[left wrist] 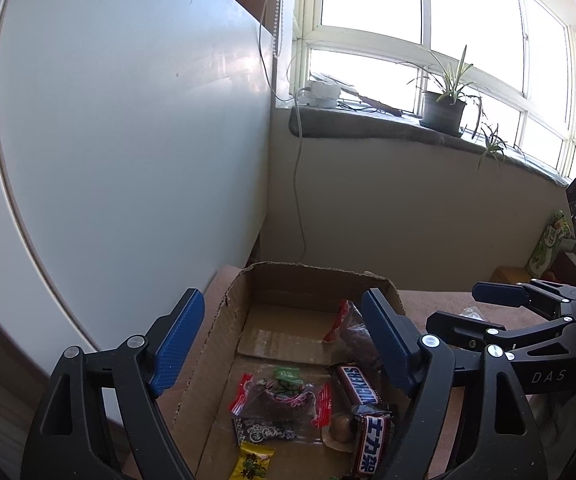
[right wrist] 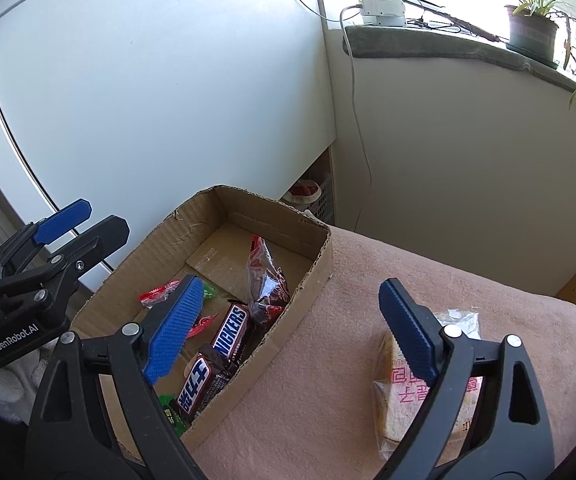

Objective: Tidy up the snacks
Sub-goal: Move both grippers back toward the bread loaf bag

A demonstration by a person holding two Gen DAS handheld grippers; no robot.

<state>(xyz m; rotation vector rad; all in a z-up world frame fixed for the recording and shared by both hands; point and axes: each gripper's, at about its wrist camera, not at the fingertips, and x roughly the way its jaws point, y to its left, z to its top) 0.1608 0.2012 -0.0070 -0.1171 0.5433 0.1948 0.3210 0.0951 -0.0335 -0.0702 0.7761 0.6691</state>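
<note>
Grippers are tilting downward side by side; left gripper (left wrist: 283,344) is hanging over the corrugated cardboard box (left wrist: 223,320), jaws spread wide and gripping nothing; right gripper (right wrist: 292,320) is gaping equally empty above the fuzzy pink cloth (right wrist: 328,340), straddling the box's right wall; glossy Snickers bar (right wrist: 229,332) and crinkly wrapped candies are lying inside the box; plastic-wrapped bread slice (right wrist: 400,400) is resting on the cloth beside the box

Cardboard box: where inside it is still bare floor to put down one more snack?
The cardboard box has bare floor at the far end, between the back wall and the dark red-trimmed packet. The near end is crowded: Snickers bar, second chocolate bar, small candies. Outside, pink cloth lies bare between box and bread packet.
</note>
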